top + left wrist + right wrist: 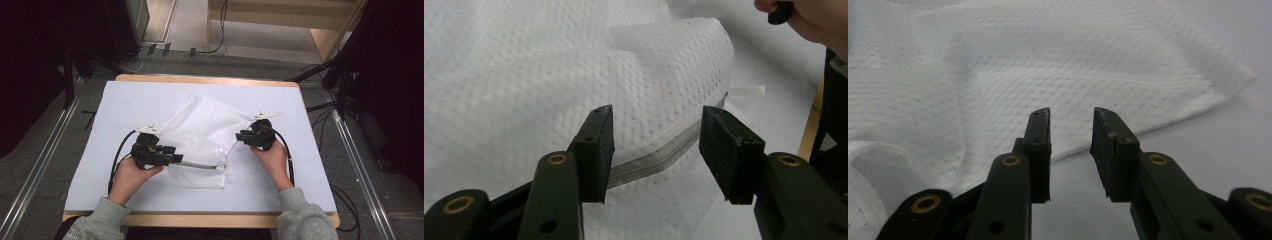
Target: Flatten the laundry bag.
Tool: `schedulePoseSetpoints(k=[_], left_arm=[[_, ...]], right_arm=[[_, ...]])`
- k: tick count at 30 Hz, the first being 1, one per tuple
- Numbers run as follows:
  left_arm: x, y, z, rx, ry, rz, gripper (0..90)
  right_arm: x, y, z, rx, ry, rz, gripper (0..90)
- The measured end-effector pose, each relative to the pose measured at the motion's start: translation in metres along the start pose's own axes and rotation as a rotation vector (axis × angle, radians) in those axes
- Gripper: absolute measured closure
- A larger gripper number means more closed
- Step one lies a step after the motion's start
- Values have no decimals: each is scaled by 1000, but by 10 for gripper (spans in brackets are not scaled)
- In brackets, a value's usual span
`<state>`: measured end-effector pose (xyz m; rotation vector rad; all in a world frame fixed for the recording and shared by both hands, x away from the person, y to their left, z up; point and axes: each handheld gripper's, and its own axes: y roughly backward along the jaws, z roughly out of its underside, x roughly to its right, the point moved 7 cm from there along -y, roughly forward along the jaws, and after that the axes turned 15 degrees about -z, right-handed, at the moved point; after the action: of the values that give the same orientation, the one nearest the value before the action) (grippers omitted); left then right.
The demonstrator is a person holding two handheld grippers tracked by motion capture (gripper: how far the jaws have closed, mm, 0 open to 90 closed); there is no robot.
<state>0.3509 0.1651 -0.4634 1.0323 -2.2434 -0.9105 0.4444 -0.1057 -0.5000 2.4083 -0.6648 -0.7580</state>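
Even soft light, dark surroundings

the mesh bag (549, 75) runs off the left gripper view toward nine o'clock, its zipper (659, 155) partly behind a pad.

Mesh bag (200, 135) on table (125, 100), between grippers.
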Motion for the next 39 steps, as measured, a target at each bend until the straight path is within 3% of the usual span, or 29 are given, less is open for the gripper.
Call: schedulePoseSetpoints(k=[7,11,12,16,23,27,32,36,39], left_arm=[[13,-25,5,-31,-42,50,394],[14,-40,10,-64,-52,43,413],[16,-43,11,-72,-46,53,431],[17,-51,17,-116,-86,39,571],[21,-57,19,-124,-108,61,825],[20,-58,19,-124,-94,73,853],[20,-58,19,-122,-87,70,854],[20,-58,19,-124,-74,77,841],[20,-57,19,-120,-63,85,828]], right_arm=[[-7,-10,6,-28,13,3,676],[-7,-13,8,-32,19,13,645],[-6,-14,9,-29,19,16,638],[-1,-17,12,-30,4,39,591],[-2,-28,11,2,30,80,559],[-5,-31,11,-12,70,145,653],[-4,-33,10,22,53,119,887],[-1,-32,6,-7,10,82,900],[5,-27,2,-7,-3,86,900]])
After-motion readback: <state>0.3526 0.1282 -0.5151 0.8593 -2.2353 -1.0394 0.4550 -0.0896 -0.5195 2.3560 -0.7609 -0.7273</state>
